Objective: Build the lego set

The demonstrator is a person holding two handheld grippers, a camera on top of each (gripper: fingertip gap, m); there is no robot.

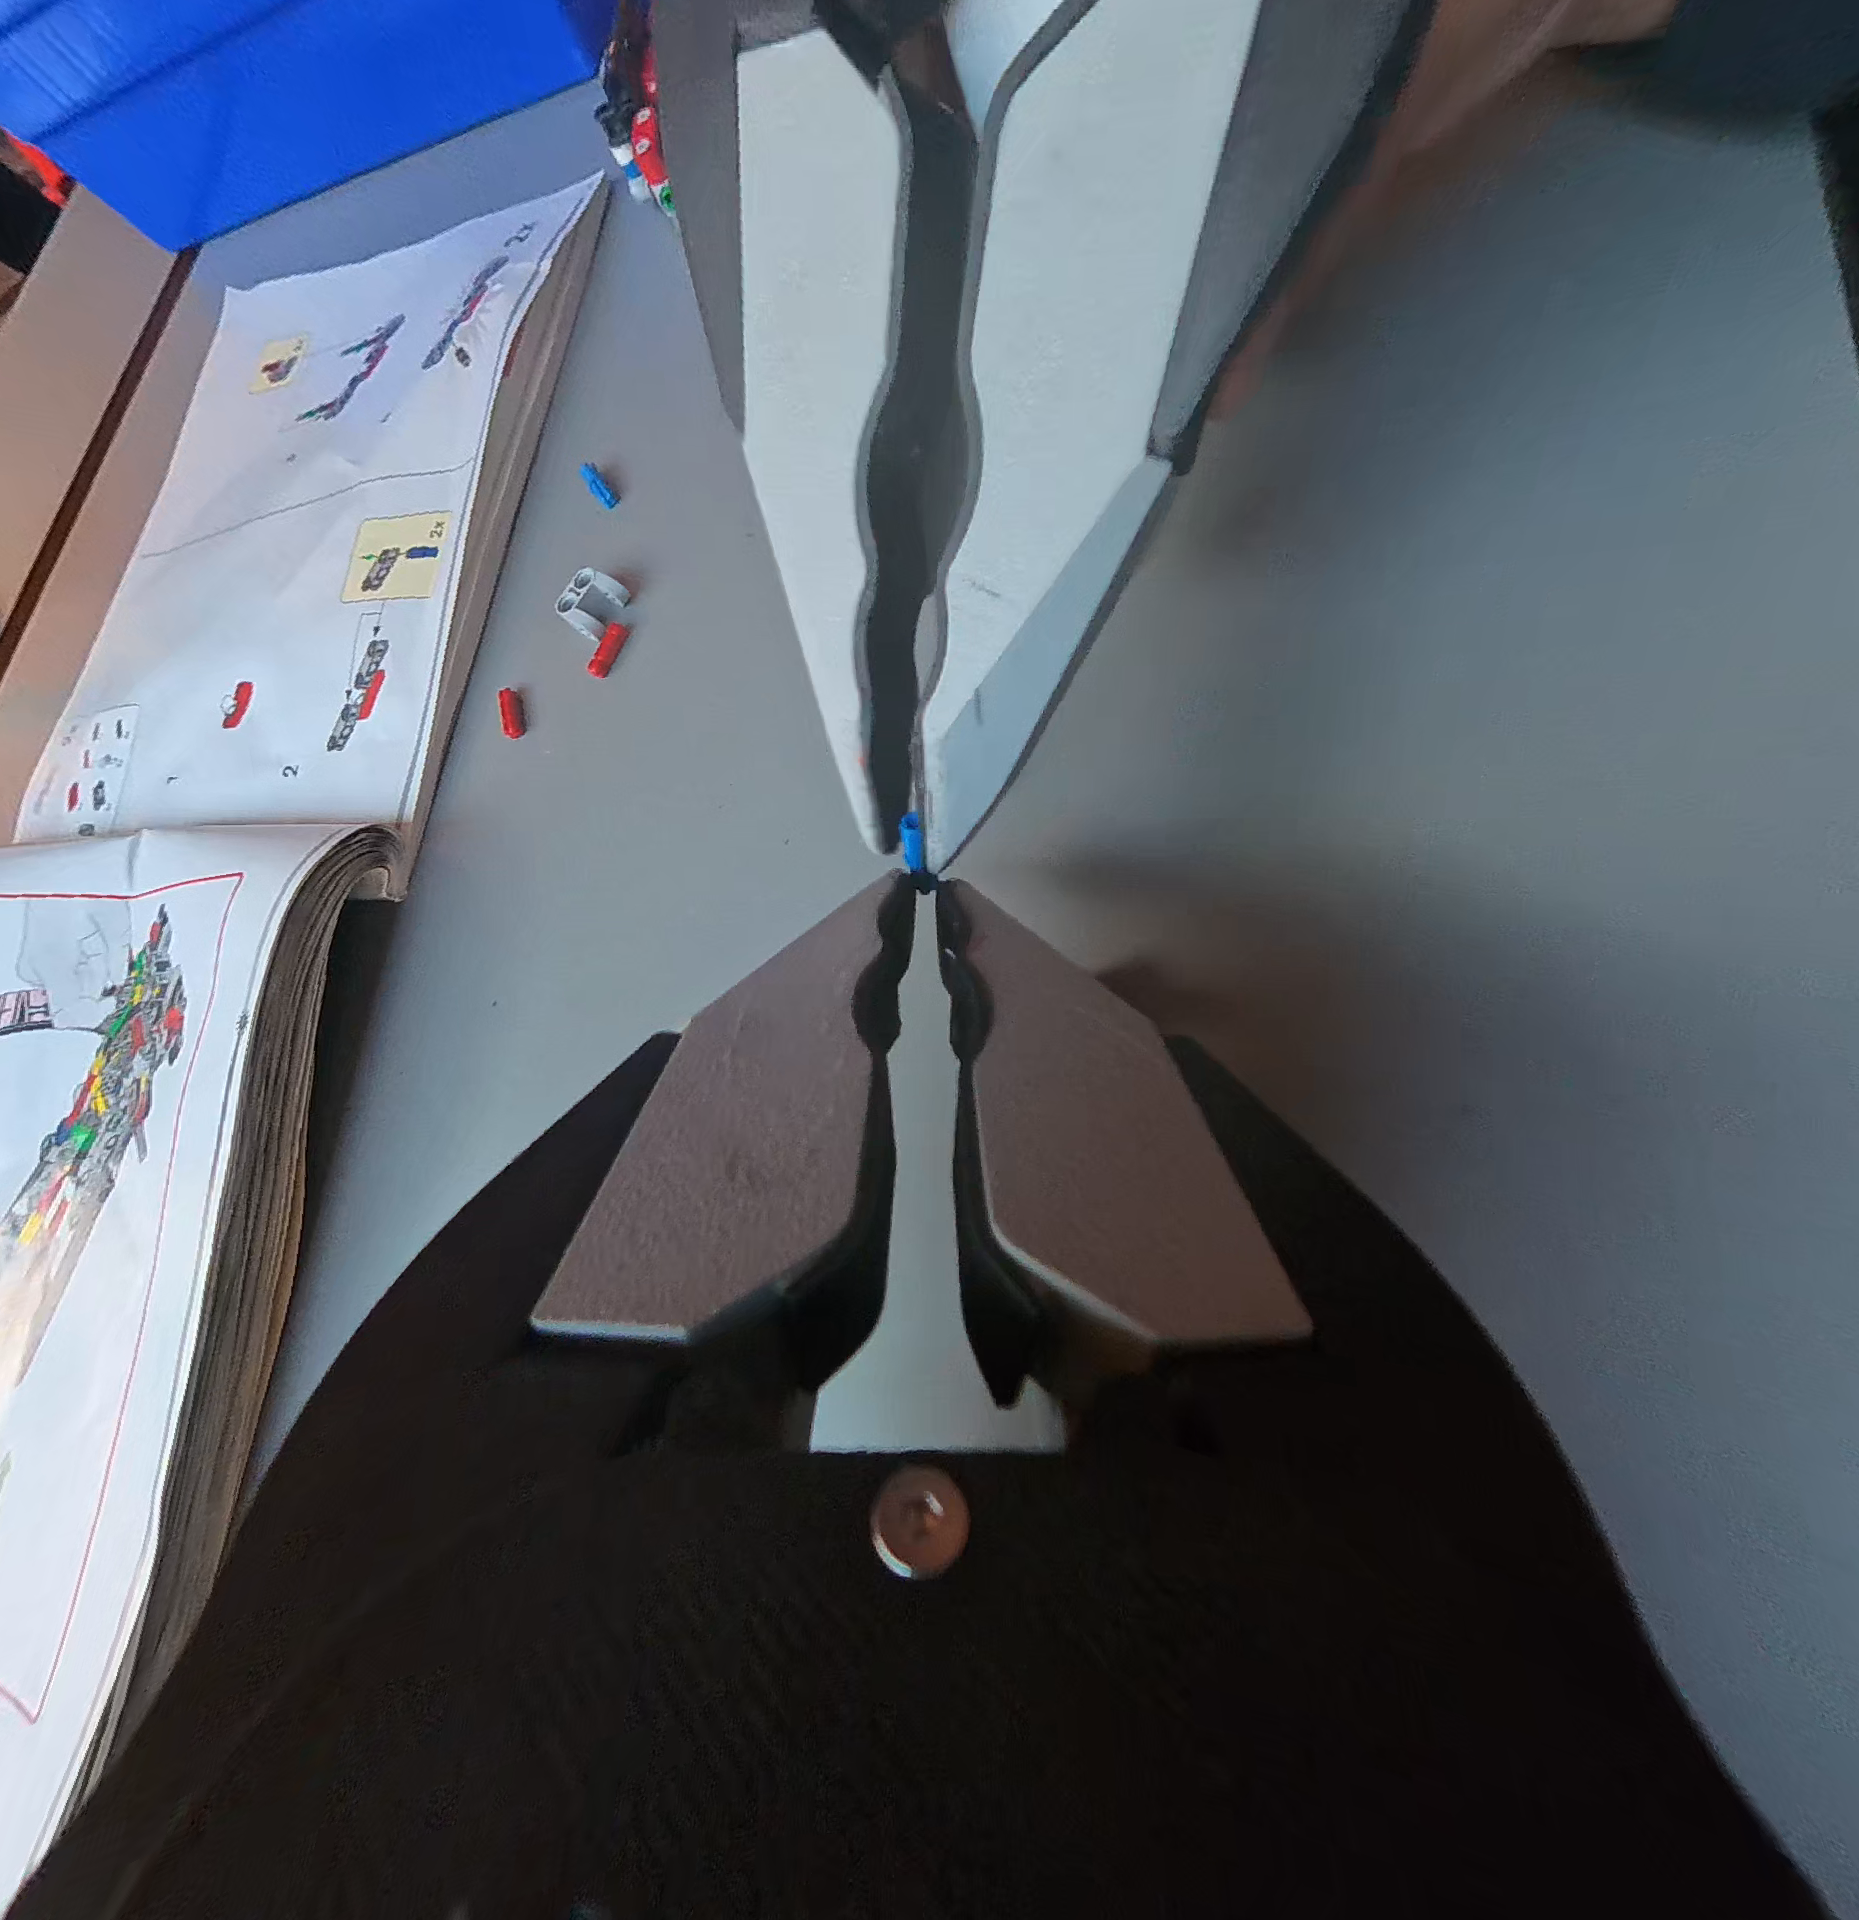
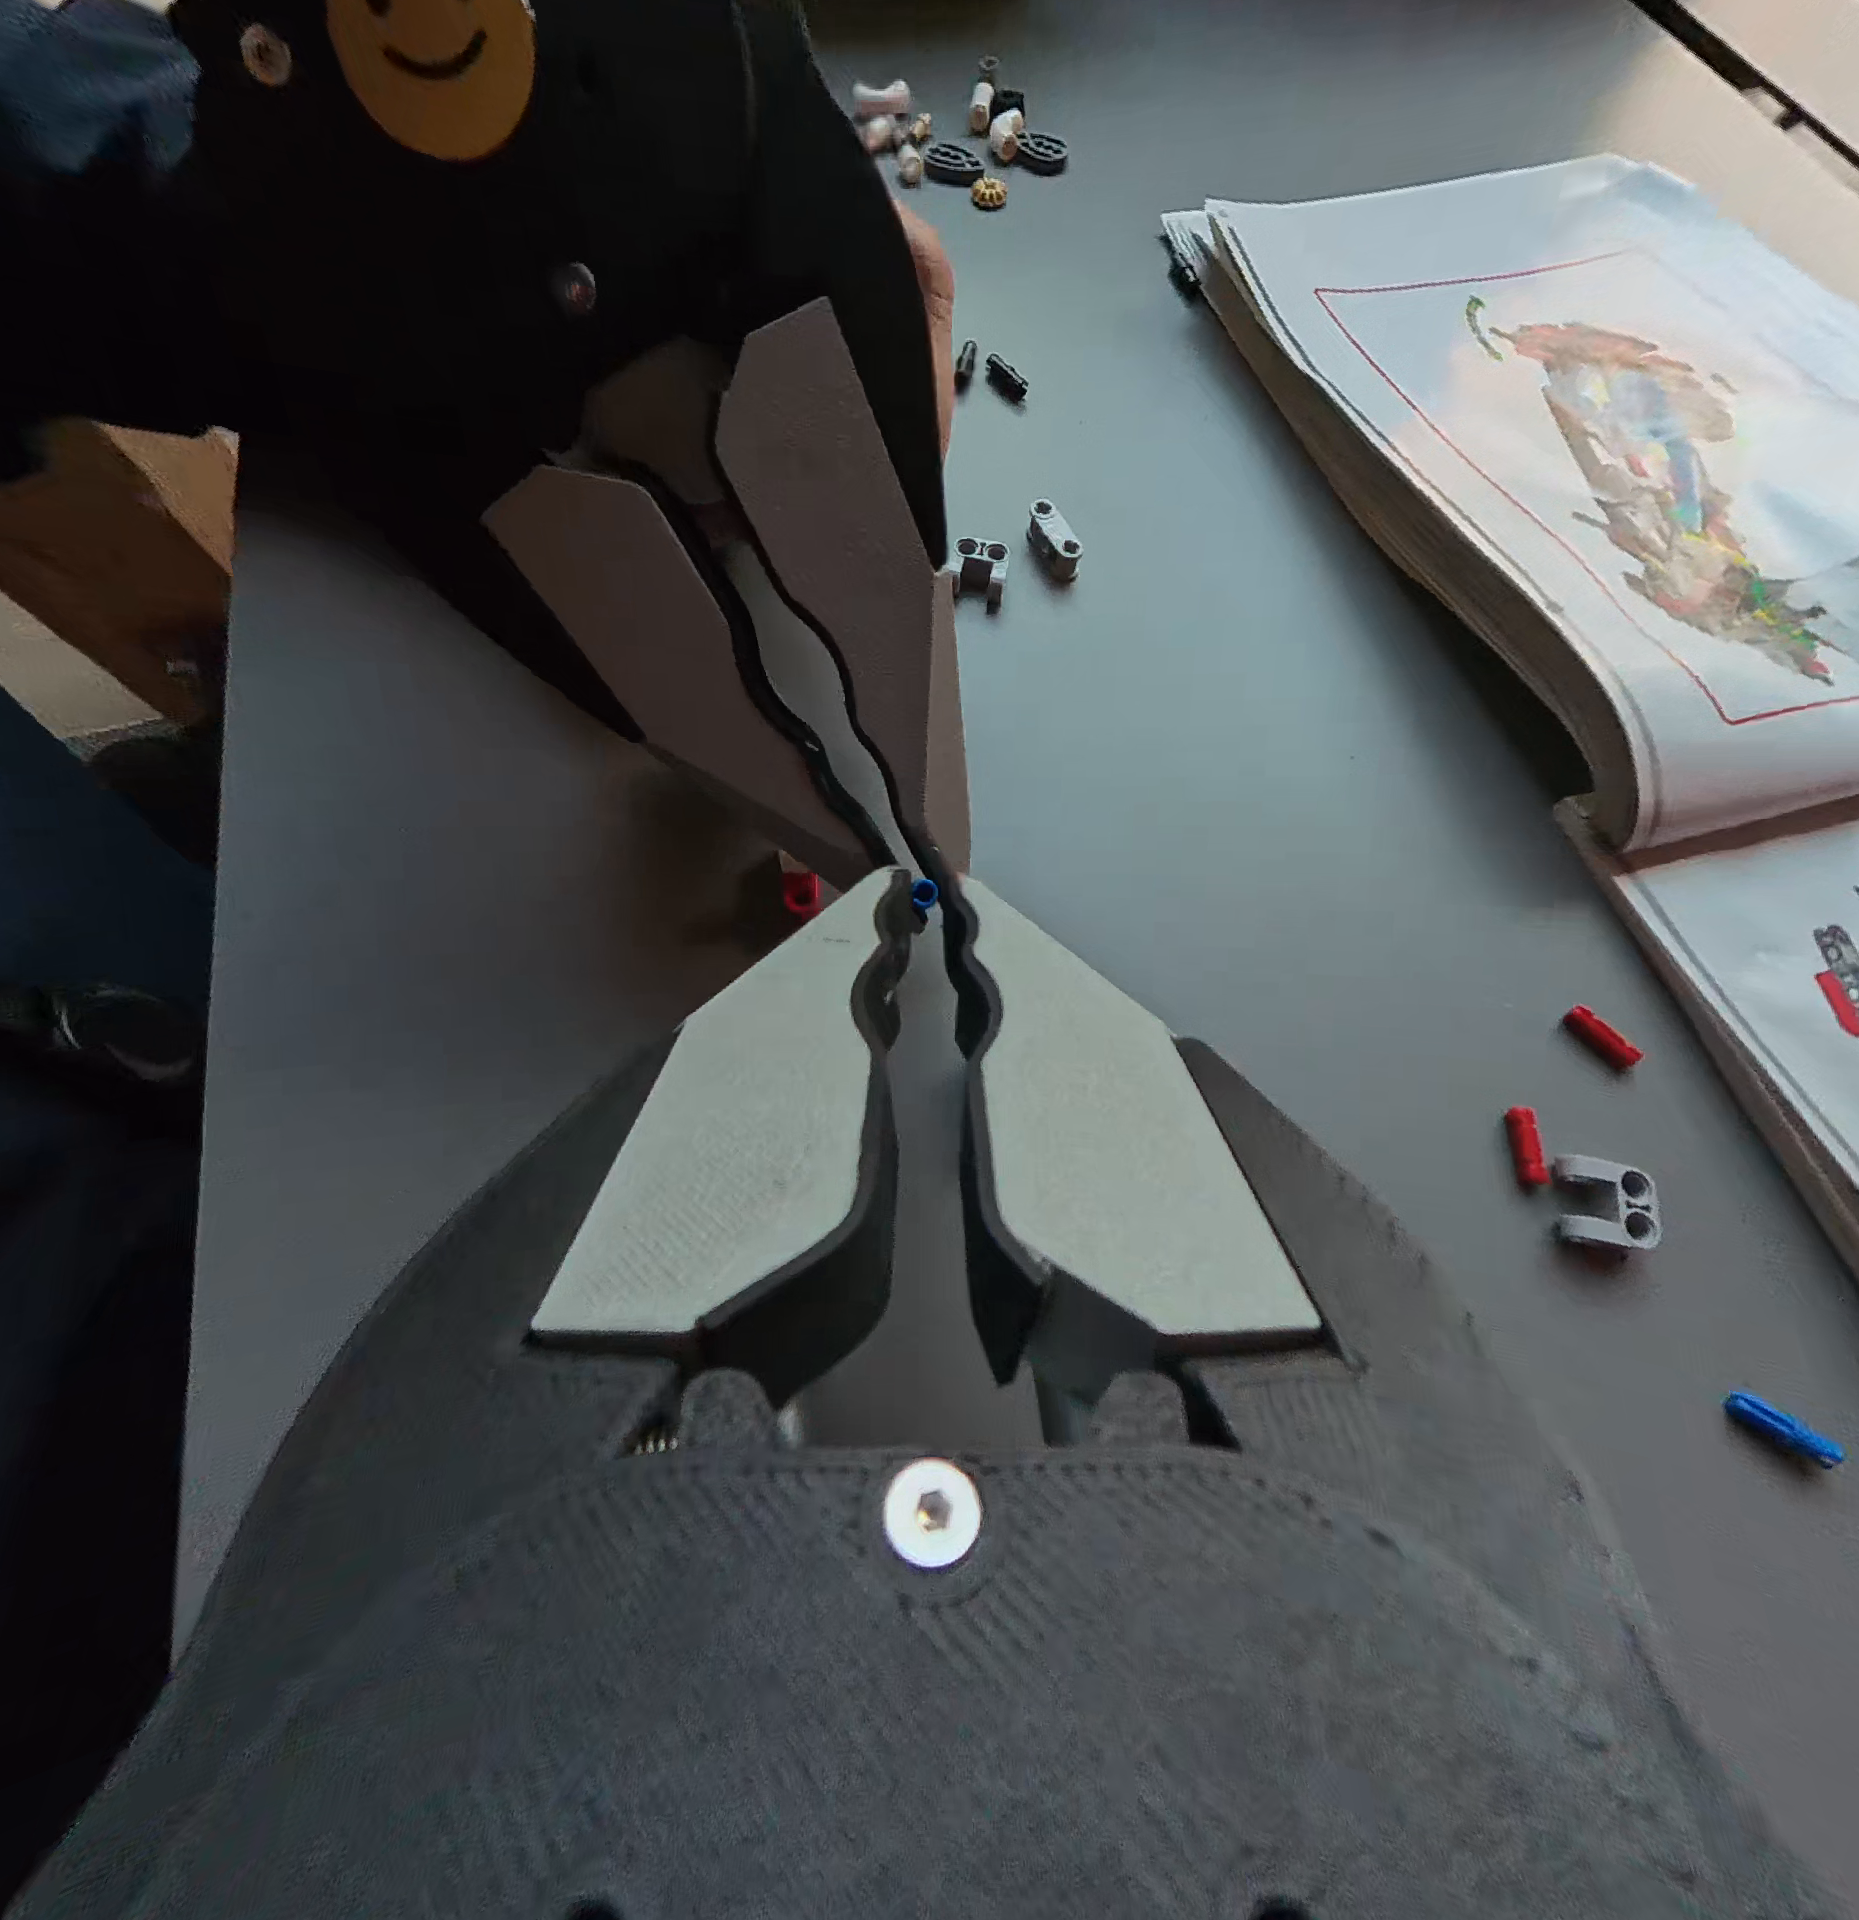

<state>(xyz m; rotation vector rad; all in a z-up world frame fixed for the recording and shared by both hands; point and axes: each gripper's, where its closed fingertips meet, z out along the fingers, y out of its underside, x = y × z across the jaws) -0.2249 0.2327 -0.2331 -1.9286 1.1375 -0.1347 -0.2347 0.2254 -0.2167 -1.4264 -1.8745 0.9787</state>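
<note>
My two grippers meet tip to tip above the grey table (image 1: 1424, 727). A small blue pin (image 1: 911, 840) sits between them. In the left wrist view my left gripper (image 1: 923, 888), with brown fingers, is shut on the pin's near end, which looks dark. My right gripper (image 1: 909, 854), with pale fingers, comes in from the top and is closed around the pin's far end. In the right wrist view the blue pin (image 2: 923, 894) shows end-on at my right gripper's tips (image 2: 925, 906), with my left gripper (image 2: 909, 868) coming in from the upper left.
An open instruction book (image 1: 281, 520) lies to the left, also in the right wrist view (image 2: 1631, 468). Beside it lie a loose blue pin (image 2: 1782, 1430), red pins (image 2: 1602, 1037) and a grey connector (image 2: 1609, 1200). More small parts (image 2: 966, 125) lie farther off. A blue bin (image 1: 281, 94) stands behind. Both grippers' tips are close together, under 4 cm apart. Both grippers' tips are roughly 15 centimetres from the grey connector (image 2: 1609, 1200). Seen from the left wrist view (image 1: 586, 593) as well.
</note>
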